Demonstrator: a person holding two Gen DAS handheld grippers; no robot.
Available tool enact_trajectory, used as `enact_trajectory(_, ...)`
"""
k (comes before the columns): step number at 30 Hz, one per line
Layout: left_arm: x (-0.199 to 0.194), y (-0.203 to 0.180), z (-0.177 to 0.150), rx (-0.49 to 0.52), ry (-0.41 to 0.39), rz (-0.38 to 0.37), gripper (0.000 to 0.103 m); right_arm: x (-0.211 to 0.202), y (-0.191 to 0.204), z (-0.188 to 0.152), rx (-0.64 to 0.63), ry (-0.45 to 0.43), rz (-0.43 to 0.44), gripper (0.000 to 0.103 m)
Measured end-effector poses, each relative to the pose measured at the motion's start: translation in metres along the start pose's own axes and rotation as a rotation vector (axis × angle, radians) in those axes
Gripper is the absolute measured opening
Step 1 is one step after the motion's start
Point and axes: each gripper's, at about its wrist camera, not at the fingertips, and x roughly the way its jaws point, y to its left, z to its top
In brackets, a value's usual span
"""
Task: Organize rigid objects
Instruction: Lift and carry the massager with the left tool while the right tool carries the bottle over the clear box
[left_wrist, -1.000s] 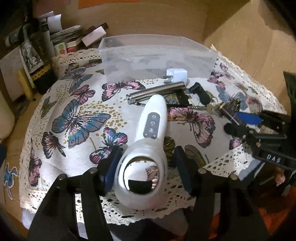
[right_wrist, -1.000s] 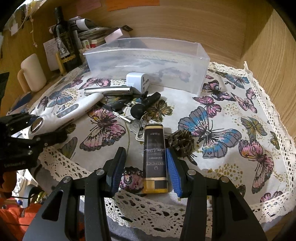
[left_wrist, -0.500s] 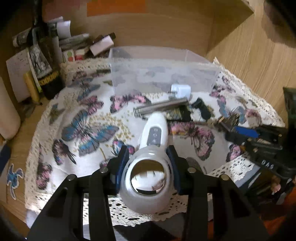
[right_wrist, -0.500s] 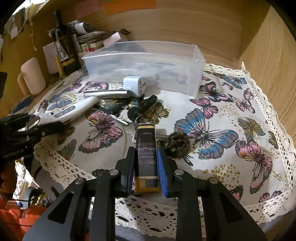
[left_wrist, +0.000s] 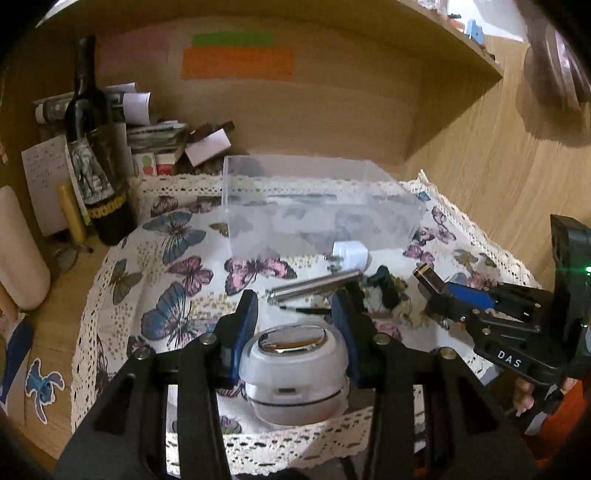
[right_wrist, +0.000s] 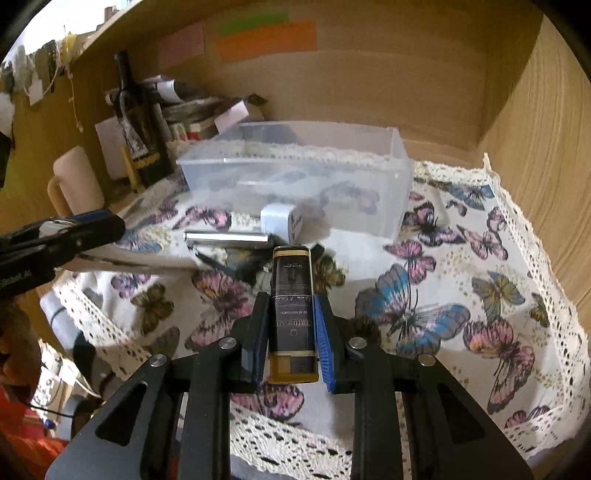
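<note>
The left gripper (left_wrist: 293, 332) pinches the round mirrored head of a white device (left_wrist: 293, 373), lifted above the near lace edge of the butterfly cloth (left_wrist: 162, 258). The right gripper (right_wrist: 290, 332) clamps a black-and-gold box (right_wrist: 291, 314) by its long sides, raised over the cloth. Just ahead lie a metal tube (right_wrist: 227, 239), a white charger (right_wrist: 280, 223) and dark small items. Behind them stands the clear open-topped bin (right_wrist: 369, 184), near the wooden back wall. A dark bottle (left_wrist: 98, 162) stands left of it.
</note>
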Motion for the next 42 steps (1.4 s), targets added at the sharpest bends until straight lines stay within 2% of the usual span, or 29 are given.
enact_trajectory(11,-0.005,-0.009,0.027,0.022,-0.071,-0.008,0.041,-0.005,-0.003,0.018,0.017,-0.058,0.006,0.022)
enact_trajectory(24,-0.006,-0.006,0.064,0.007,-0.089,-0.021,0.041,-0.017,-0.013,0.057,0.037,-0.158,-0.005,0.022)
enact_trajectory(35,-0.022,-0.006,0.109,0.021,-0.139,-0.052,0.041,-0.013,-0.022,0.088,0.042,-0.184,-0.021,0.022)
enact_trajectory(42,-0.022,-0.007,0.132,0.042,-0.19,-0.042,0.041,0.0,-0.023,0.103,0.043,-0.178,-0.033,0.022)
